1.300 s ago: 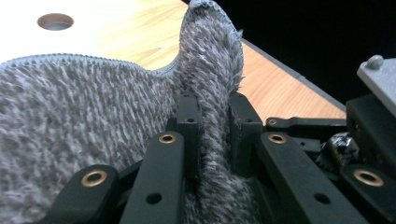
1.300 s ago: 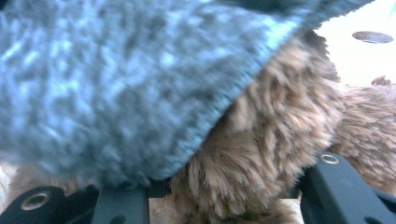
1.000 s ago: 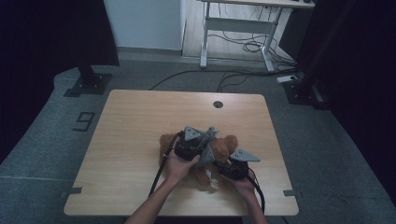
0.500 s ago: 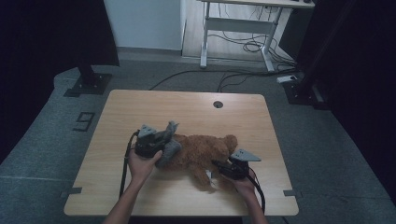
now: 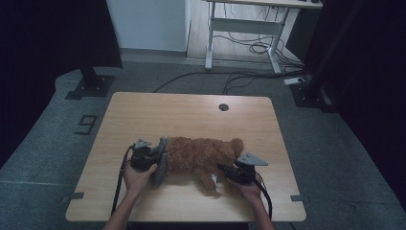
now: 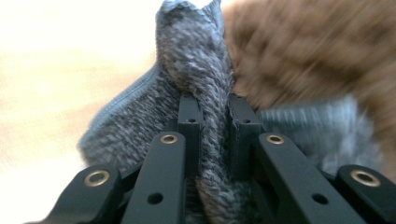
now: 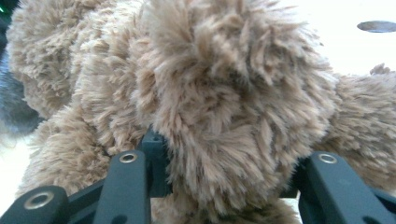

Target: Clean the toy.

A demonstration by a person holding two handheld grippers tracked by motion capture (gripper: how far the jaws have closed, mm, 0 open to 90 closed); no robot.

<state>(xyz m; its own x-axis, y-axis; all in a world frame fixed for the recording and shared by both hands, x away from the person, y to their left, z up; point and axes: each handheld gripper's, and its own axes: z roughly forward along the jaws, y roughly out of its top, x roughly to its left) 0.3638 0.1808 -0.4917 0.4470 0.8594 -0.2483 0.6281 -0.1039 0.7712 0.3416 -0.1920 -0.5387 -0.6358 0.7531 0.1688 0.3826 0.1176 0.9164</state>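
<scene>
The left gripper (image 5: 152, 160) has travelled from above the middle of the brown plush teddy bear (image 5: 201, 155) out to the bear's left end, dragging the grey knitted garment (image 5: 161, 160) with it. Its jaws are clamped tight on a fold of that knit, seen plainly in the left gripper view (image 6: 210, 135). The right gripper (image 5: 229, 171) has not moved; its jaws are partly closed around a furry limb (image 7: 224, 121), pinning the toy. The bear lies stretched flat on the light wooden table (image 5: 191, 108), near the front edge. In my judgement the garment is nearly stripped off; one more pull leftward should free it.
</scene>
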